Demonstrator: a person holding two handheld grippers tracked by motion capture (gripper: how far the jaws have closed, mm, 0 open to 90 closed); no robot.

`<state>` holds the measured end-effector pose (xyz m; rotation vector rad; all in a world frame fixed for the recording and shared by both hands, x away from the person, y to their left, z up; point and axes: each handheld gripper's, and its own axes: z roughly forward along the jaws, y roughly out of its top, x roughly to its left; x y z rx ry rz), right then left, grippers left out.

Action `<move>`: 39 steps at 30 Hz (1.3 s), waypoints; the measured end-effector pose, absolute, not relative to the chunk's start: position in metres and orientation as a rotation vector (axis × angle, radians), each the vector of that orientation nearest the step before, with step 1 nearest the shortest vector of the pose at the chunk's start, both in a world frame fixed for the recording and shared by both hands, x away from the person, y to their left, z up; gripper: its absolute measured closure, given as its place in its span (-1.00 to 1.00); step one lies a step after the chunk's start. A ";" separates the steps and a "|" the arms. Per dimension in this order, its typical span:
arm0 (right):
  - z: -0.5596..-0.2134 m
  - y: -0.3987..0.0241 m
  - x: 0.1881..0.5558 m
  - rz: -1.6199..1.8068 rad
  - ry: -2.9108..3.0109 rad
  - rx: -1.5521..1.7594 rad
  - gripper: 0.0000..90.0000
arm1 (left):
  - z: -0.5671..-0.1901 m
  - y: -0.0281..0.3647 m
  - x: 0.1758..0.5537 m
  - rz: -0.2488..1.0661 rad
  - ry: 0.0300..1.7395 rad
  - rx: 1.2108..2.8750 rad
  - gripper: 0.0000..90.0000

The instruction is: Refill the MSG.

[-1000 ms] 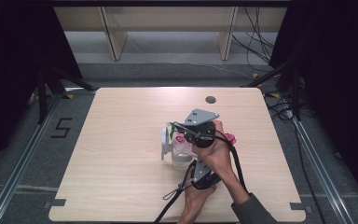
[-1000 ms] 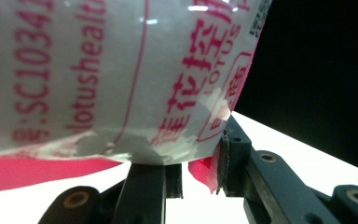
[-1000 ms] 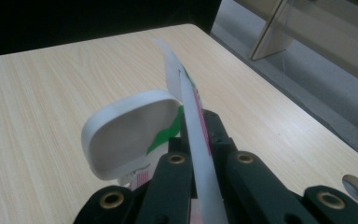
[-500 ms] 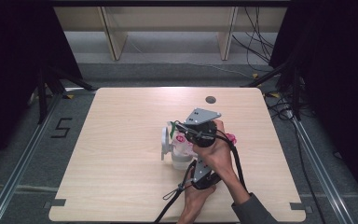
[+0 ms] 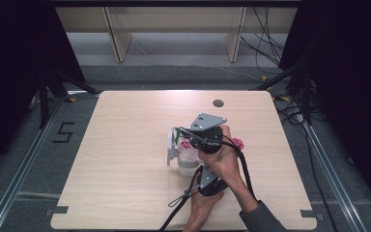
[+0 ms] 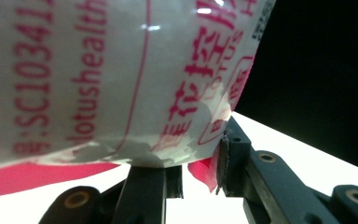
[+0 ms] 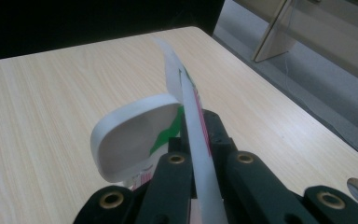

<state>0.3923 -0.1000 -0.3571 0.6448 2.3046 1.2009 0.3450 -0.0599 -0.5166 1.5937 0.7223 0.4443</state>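
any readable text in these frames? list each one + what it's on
"SC10341...": red, partly cut off, on the white container held in the left gripper.
"otushealth": red, start cut off, same container.
Red Chinese characters and "...TUS" on the same label: too cropped to read.
"5": dark mark on the floor left of the table.
Print on the flap in the right gripper: unreadable.
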 end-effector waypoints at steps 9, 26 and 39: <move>-0.356 -0.098 0.389 1.195 2.306 0.651 1.00 | -0.514 -0.059 0.345 0.437 0.714 1.605 0.65; -0.354 -0.101 0.390 1.188 2.303 0.618 1.00 | -0.513 -0.070 0.343 0.387 0.742 1.514 0.65; -0.355 -0.103 0.394 1.194 2.341 0.628 1.00 | -0.514 -0.070 0.343 0.394 0.742 1.531 0.65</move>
